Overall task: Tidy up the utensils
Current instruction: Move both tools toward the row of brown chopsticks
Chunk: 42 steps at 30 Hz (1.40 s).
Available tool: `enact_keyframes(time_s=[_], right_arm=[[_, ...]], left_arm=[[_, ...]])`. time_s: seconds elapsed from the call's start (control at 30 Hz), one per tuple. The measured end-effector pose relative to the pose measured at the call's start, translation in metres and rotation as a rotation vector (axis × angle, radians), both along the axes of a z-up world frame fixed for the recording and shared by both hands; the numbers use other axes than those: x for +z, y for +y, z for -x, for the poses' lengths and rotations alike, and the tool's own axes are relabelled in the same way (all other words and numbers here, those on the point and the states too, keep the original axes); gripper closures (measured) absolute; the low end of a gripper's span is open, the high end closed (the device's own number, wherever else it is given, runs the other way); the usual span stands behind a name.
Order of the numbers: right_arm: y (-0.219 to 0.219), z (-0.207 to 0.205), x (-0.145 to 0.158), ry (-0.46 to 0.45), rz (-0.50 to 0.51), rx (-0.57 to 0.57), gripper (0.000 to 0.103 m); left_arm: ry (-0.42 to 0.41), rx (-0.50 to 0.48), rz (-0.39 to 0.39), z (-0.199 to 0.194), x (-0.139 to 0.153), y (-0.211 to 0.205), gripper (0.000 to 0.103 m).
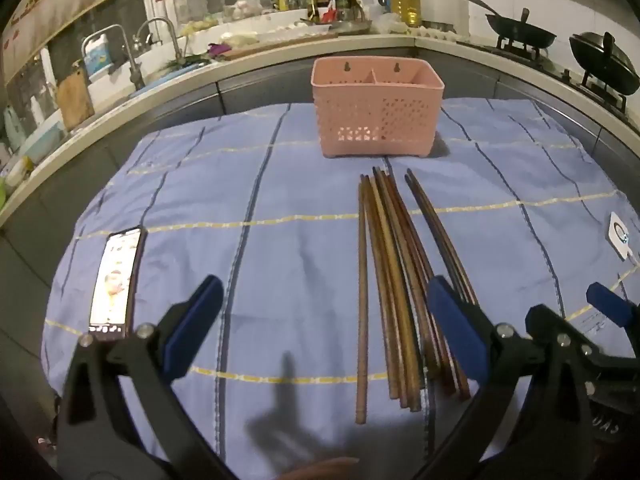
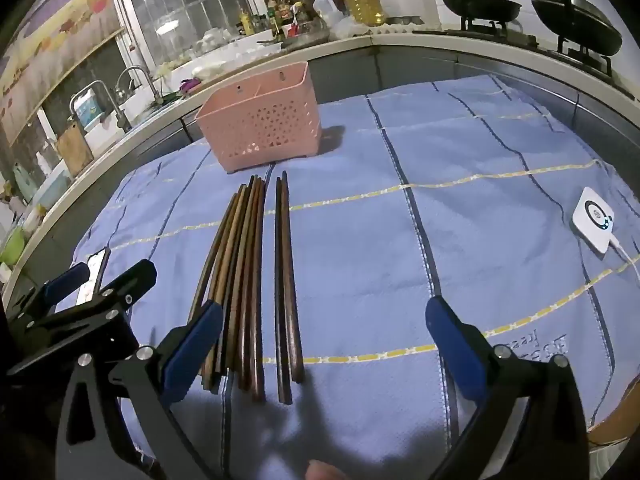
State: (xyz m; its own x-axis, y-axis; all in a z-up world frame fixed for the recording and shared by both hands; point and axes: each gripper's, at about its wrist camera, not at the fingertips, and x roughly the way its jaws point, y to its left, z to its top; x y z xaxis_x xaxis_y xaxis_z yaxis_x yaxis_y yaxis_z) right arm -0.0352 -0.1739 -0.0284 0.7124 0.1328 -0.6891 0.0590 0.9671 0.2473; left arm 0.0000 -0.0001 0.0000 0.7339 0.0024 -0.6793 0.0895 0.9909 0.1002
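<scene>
Several brown wooden chopsticks [image 1: 394,280] lie side by side on the blue cloth, pointing toward a pink perforated utensil basket [image 1: 376,110] with two compartments, which looks empty. In the right wrist view the chopsticks [image 2: 248,280] lie left of centre and the basket [image 2: 262,128] stands behind them. My left gripper [image 1: 324,328] is open and empty, hovering above the cloth just left of the chopsticks. My right gripper [image 2: 324,340] is open and empty, its left finger over the near ends of the chopsticks.
A lit phone [image 1: 114,284] lies on the cloth at the left. A white square device [image 2: 594,220] with a cable lies at the right. The blue striped cloth [image 1: 280,184] covers the table. Kitchen counter, sink and woks stand behind.
</scene>
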Motion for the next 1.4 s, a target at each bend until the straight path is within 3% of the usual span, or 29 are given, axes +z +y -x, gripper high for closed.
enact_keyframes(time_s=[0.23,0.63,0.9,1.07,1.2,1.23,1.3,1.37,1.4], right_arm=[[0.003,-0.004,-0.004,0.008,-0.009,0.005,0.003],[-0.002,0.009,-0.001,-0.027,-0.045,-0.007,0.003],[-0.008,0.014,-0.01,-0.013,-0.152,0.033,0.003],[-0.008,0.018,-0.009,-0.042,-0.191,0.048,0.003],[-0.01,0.022,0.001,-0.105,-0.167,0.033,0.005],[-0.012,0.022,0.006,-0.13,-0.155,0.023,0.01],[-0.015,0.016,0.013,-0.152,-0.094,0.031,0.029],[-0.012,0.004,0.012,-0.132,-0.025,0.082,0.052],[-0.012,0.0,0.01,-0.118,-0.005,0.091,0.057]], left_arm=[[-0.004,-0.002,0.002,0.005,0.002,0.002,0.005],[0.027,-0.026,0.001,0.005,-0.019,0.004,0.005],[0.082,-0.023,0.039,0.019,-0.032,0.012,0.005],[0.116,-0.046,0.12,0.027,-0.038,0.022,0.005],[0.16,-0.124,0.273,0.022,-0.043,0.03,0.005],[0.166,-0.114,0.27,0.02,-0.045,0.031,0.005],[0.158,-0.105,0.243,0.011,-0.043,0.032,0.005],[0.137,-0.119,0.22,0.001,-0.037,0.032,0.007],[0.13,-0.128,0.21,-0.004,-0.035,0.031,0.01]])
